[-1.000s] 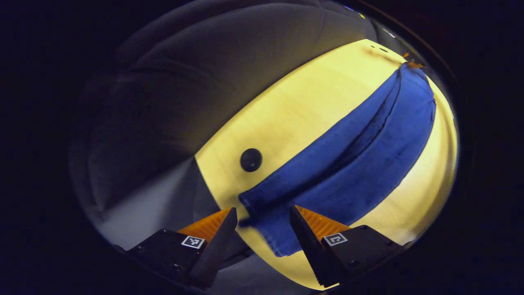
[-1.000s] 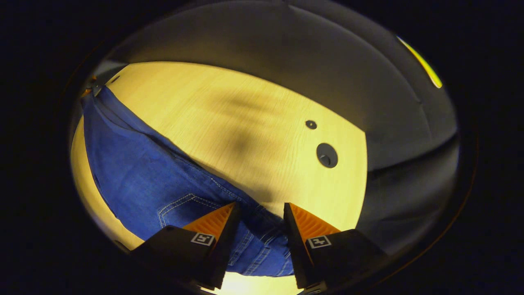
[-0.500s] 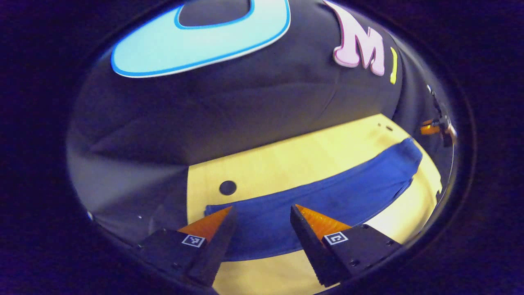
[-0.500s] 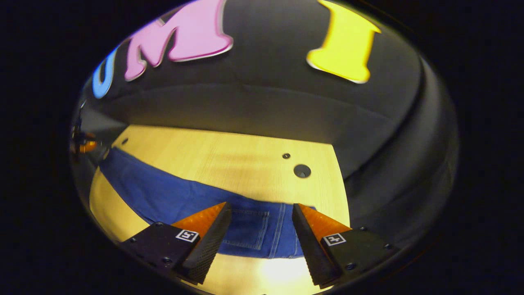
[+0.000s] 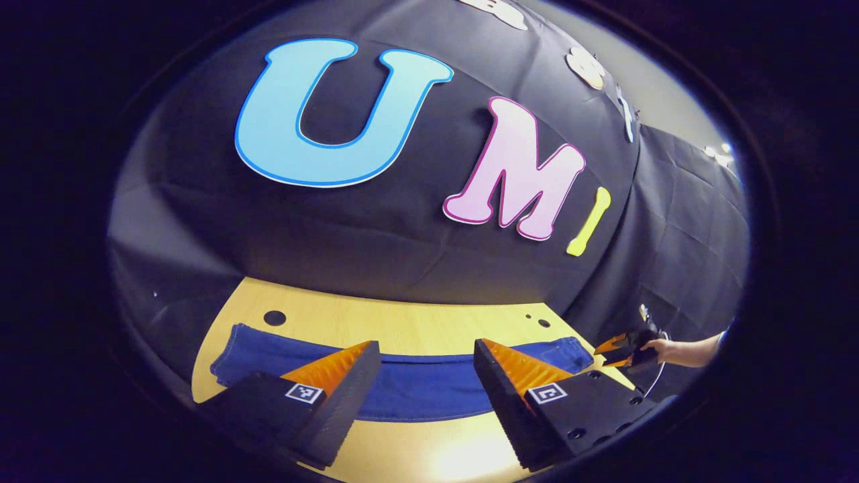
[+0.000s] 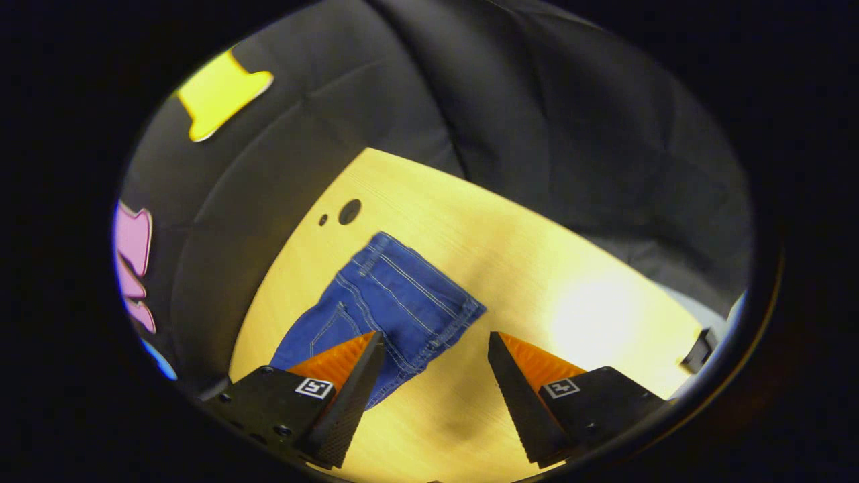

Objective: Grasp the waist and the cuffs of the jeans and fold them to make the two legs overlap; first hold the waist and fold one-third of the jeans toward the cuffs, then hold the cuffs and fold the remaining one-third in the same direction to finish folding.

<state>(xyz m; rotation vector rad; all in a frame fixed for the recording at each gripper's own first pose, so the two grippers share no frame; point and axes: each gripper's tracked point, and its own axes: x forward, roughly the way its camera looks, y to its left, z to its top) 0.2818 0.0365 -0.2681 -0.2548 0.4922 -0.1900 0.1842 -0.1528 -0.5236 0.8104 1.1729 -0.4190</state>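
Left gripper view gives us the whole length of the jeans [image 5: 429, 396], a long blue strip lying flat across the light wooden table [image 5: 416, 322] in front of the booth's black cloth wall. Our left tool [image 5: 427, 362] hangs above the near edge of the strip with its fingers spread wide and nothing between them. At the far right of this view we also see the right tool [image 5: 621, 352], held by a hand [image 5: 661, 349] off the table's end, just past the waist end of the jeans; it is too small there for us to judge its opening. Right gripper view looks down on that same end from close up: we see the waistband, a back pocket and the seam stitching of the jeans [image 6: 389, 302], lying flat, with two round holes [image 6: 349, 211] in the table beyond them. Our right tool [image 6: 436, 355] is open and empty, its left finger over the denim, its right finger over bare wood.
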